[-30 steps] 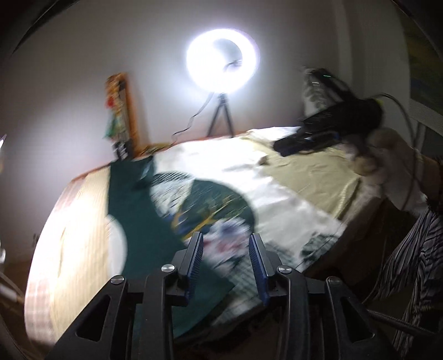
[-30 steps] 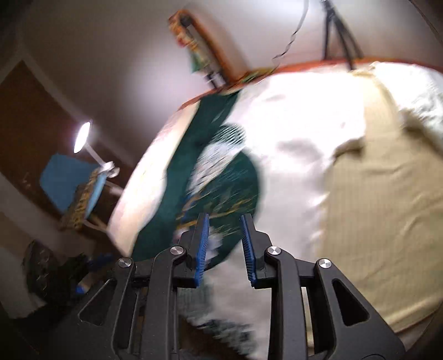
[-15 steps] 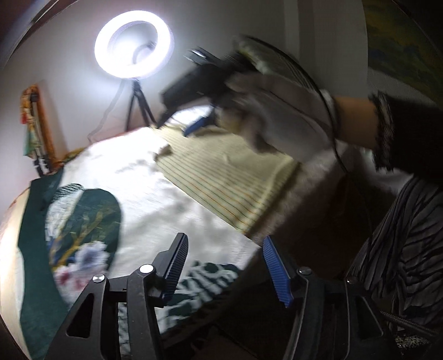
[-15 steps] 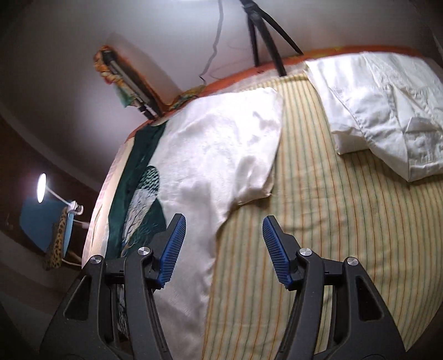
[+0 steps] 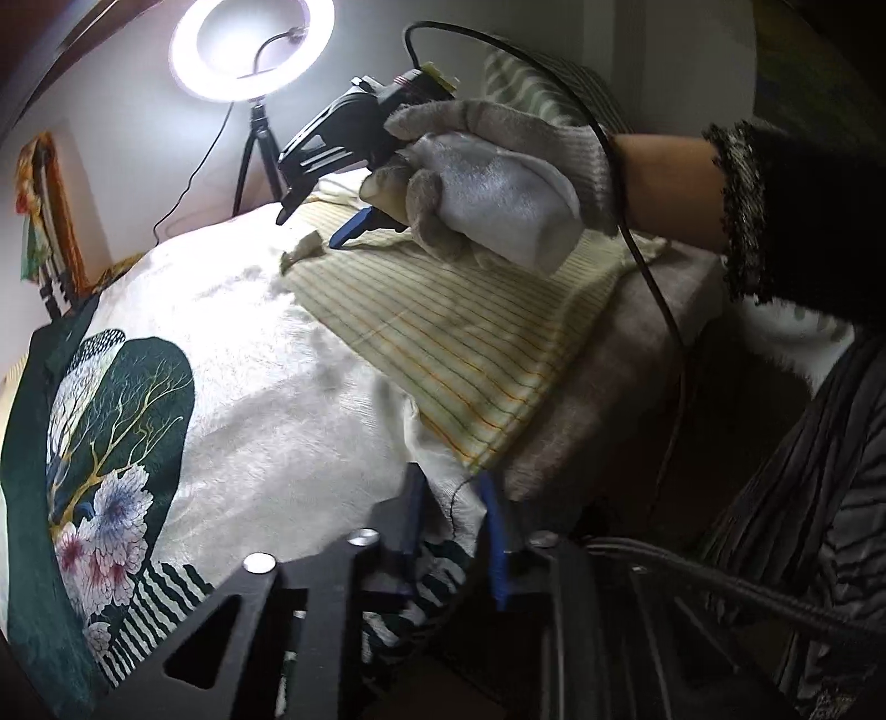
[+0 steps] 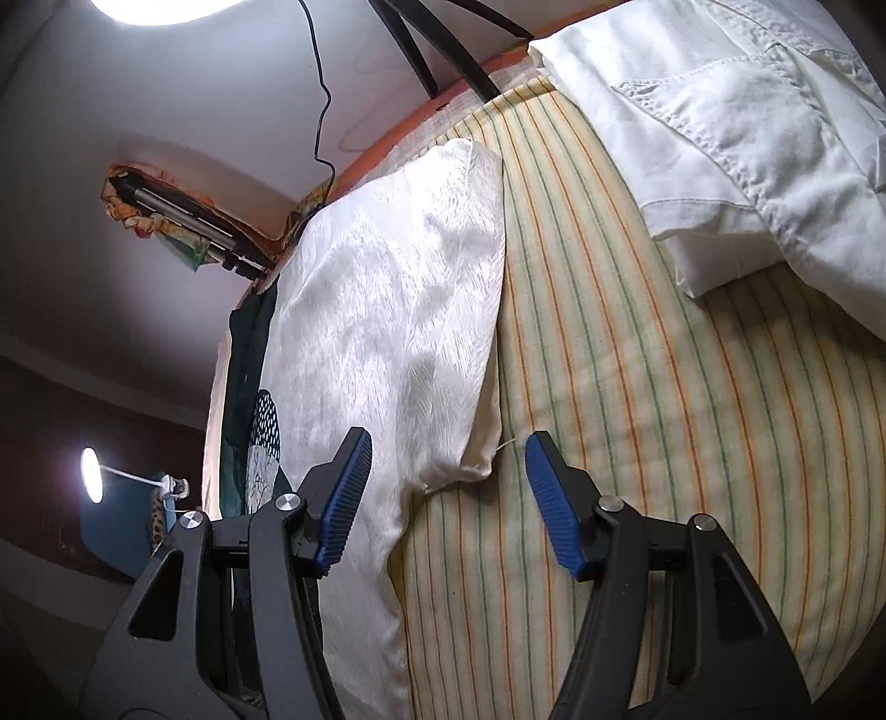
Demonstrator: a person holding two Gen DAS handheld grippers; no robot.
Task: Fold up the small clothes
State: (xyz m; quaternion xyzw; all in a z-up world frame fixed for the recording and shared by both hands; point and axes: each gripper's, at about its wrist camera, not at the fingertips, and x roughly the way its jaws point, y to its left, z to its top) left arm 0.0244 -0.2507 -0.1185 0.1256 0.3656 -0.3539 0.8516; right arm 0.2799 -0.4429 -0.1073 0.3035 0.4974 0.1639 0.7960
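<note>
A white satin garment [image 5: 266,376] with a dark green flower-and-tree print lies spread on the striped bedsheet [image 5: 470,332]. My left gripper [image 5: 454,520] is at the garment's near corner by the bed edge. Its jaws are closing and the blue pads pinch a bunch of white cloth. A gloved hand [image 5: 487,183] holds my right gripper [image 5: 315,221] over the far corner. In the right wrist view the right gripper [image 6: 448,498] is open. The garment [image 6: 398,310] ends in a corner just ahead of its pads, which do not touch it.
A ring light [image 5: 252,47] on a tripod stands behind the bed. A folded white shirt [image 6: 747,138] lies on the sheet to the right. A small lamp [image 6: 91,482] glows at the far left. The person's striped clothing [image 5: 803,526] and a cable [image 5: 653,288] hang at the bed's near edge.
My left gripper dropped to the garment's near corner and closed from wide open onto the cloth. The right gripper opened, then moved closer to the far corner.
</note>
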